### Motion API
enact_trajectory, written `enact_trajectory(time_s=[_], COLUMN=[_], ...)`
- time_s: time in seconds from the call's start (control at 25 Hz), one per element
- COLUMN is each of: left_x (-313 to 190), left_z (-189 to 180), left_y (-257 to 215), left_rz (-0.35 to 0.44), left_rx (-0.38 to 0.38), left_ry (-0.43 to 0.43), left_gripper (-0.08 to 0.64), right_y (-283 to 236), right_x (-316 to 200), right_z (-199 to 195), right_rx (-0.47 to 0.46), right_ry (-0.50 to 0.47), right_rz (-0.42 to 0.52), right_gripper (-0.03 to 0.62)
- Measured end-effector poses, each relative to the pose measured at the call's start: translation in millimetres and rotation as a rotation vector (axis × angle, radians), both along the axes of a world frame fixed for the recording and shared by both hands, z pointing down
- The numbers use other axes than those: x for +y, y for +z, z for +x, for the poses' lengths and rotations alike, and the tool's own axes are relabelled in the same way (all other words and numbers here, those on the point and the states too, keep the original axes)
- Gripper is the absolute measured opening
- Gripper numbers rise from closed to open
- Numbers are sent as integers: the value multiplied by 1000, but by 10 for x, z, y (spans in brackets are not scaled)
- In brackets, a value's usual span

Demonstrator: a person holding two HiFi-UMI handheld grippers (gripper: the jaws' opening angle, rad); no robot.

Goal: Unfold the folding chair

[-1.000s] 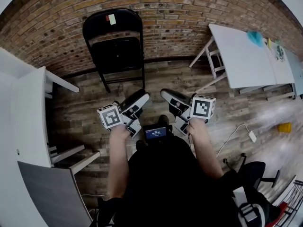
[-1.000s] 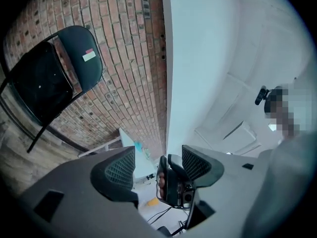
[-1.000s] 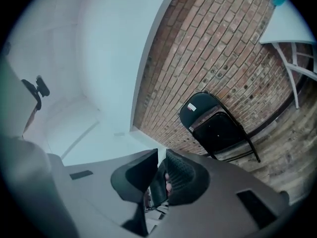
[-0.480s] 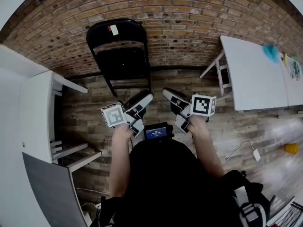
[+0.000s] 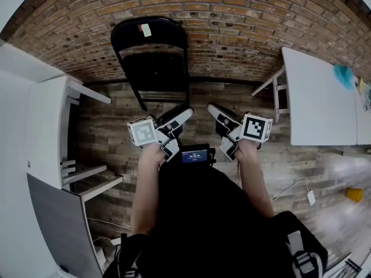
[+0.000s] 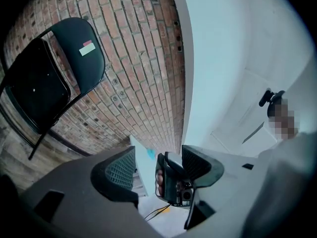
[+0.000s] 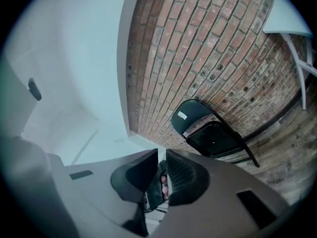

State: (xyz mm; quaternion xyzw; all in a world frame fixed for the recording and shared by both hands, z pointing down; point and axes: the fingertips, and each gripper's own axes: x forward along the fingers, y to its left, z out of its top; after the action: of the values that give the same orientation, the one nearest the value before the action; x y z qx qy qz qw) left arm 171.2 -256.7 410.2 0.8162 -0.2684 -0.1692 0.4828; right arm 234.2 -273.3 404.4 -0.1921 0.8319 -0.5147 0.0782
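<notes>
A black folding chair (image 5: 152, 62) stands folded flat, leaning against the brick wall, with a small sticker on its backrest. It also shows in the left gripper view as the chair (image 6: 49, 78) at upper left, and in the right gripper view as the chair (image 7: 210, 130) at centre right. My left gripper (image 5: 183, 114) is held level a short way in front of the chair's legs, jaws open and empty. My right gripper (image 5: 213, 108) is beside it, shut on nothing. Neither touches the chair.
A white table (image 5: 324, 97) stands on the right by the wall, and a white desk (image 5: 40, 126) on the left. A grey panel (image 5: 58, 225) leans at lower left. A white cable with a plug (image 5: 310, 197) and a yellow object (image 5: 352, 193) lie on the wood floor.
Both grippers have moved forward toward the chair along with the person. The chair now sits nearer and more central in the head view. The jaws look unchanged.
</notes>
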Motion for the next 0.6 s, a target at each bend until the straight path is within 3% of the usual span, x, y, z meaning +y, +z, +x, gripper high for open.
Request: enact_trajectory(time_s=[0.12, 0.36, 0.6], left_x=[-184, -766, -1316], left_z=[-36, -327, -737], left_y=[68, 118, 120], left_rz=[-13, -4, -30], left_rx=[49, 75, 157], left_ry=[8, 7, -5], left_gripper=[319, 313, 311], right_y=[45, 80, -34], right_x=[-143, -596, -1169], right_z=[-11, -77, -598], right_rx=[18, 92, 127], right_ry=[13, 51, 23], right_rz=[-4, -12, 38], right_gripper=[35, 35, 35])
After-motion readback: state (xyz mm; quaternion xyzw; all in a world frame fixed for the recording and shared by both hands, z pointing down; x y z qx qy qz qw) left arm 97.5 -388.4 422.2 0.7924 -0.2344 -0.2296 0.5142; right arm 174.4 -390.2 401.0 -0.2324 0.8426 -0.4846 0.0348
